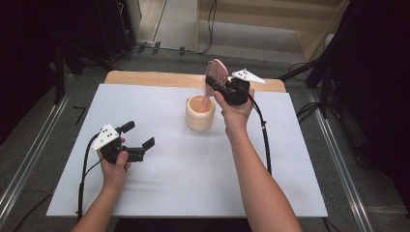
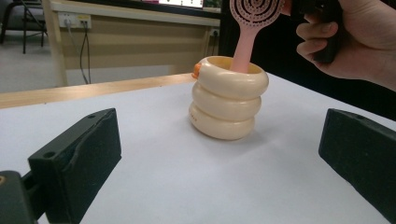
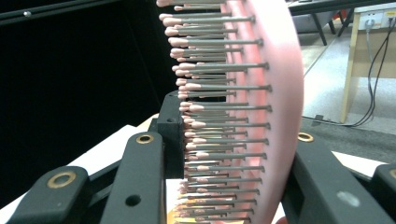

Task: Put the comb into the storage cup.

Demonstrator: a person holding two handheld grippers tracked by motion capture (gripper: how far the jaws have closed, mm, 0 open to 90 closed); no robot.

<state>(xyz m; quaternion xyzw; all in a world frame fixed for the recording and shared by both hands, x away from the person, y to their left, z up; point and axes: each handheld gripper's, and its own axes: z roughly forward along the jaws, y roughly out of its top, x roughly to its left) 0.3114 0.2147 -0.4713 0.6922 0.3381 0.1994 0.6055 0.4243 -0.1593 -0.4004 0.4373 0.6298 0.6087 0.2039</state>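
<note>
A pink hairbrush (image 1: pixel 216 72) stands upright at the back middle of the table, its handle down inside a cream ringed cup (image 1: pixel 200 113). My right gripper (image 1: pixel 220 82) is shut on the brush head, above and just right of the cup. In the right gripper view the bristles and pink back (image 3: pixel 275 116) sit between the two black jaws. My left gripper (image 1: pixel 140 134) rests low over the white sheet at the left, open and holding nothing. The left gripper view looks between its wide jaws at the cup (image 2: pixel 229 98), the brush (image 2: pixel 254 14) and the other hand (image 2: pixel 359 37).
A white sheet (image 1: pixel 193 183) covers the table, with a wooden edge (image 1: pixel 145 77) at the back. Cables (image 1: pixel 263 140) trail from both grippers across the sheet. Metal rails (image 1: pixel 29 159) run along both sides on the floor, and dark stands rise at the back corners.
</note>
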